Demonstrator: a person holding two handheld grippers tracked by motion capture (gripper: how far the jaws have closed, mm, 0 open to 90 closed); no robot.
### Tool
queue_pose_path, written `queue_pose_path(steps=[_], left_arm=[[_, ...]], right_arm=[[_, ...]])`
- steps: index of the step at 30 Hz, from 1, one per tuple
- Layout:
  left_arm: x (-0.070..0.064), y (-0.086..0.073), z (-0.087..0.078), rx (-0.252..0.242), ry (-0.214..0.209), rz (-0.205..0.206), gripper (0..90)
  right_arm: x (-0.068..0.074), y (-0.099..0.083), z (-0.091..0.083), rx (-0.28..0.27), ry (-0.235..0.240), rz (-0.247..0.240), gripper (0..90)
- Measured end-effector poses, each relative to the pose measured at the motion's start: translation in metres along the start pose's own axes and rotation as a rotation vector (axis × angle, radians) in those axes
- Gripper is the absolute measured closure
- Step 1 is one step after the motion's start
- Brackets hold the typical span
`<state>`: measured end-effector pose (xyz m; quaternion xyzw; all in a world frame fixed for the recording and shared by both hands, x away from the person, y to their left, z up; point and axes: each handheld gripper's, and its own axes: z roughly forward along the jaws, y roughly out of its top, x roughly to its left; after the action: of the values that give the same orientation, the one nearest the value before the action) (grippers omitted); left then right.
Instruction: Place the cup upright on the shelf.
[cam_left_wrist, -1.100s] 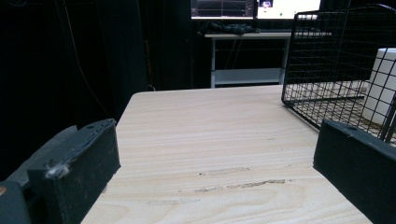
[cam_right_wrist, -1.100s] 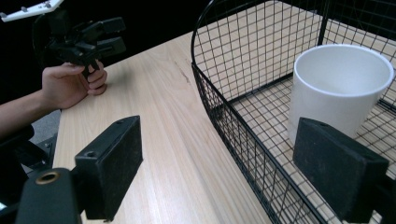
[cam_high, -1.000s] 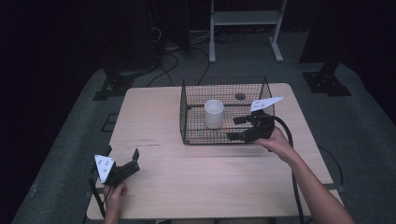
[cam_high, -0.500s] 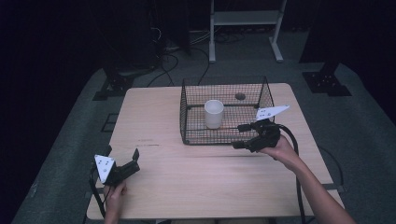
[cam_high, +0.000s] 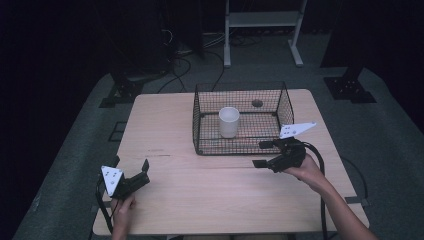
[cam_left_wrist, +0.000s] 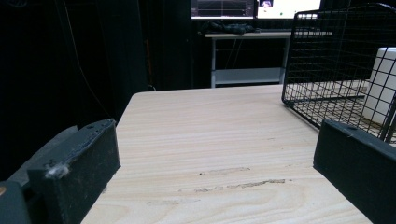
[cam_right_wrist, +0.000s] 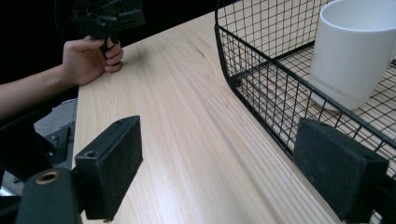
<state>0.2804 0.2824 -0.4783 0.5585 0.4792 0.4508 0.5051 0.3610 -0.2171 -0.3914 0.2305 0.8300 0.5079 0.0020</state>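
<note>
White cup upright inside the wire basket, both grippers spread and holding nothing.

The right gripper hangs just outside the basket's near wall, at about five o'clock from the cup, jaws wide apart. The left gripper sits near the wooden table's seven o'clock corner, jaws parted. A small dark object, too small to identify, lies behind the cup.

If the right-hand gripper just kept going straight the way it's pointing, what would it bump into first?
The right gripper points leftward along the front of the wire basket. Its line looks free over bare table; depth is unclear, but its far-side jaw might graze the basket's front wall, and the person's other hand sits farther along.
</note>
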Motion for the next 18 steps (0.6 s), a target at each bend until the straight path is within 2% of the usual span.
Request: queue_pose_path(steps=[8, 18], left_arm=[[0.0, 0.0, 0.0, 0.0, 0.001, 0.001, 0.0], [0.0, 0.0, 0.0, -0.002, 0.001, 0.0, 0.0]], right_arm=[[0.003, -0.016, -0.001, -0.004, -0.005, 0.013, 14.9], [0.007, -0.026, -0.004, -0.015, -0.007, 0.02, 15.0]])
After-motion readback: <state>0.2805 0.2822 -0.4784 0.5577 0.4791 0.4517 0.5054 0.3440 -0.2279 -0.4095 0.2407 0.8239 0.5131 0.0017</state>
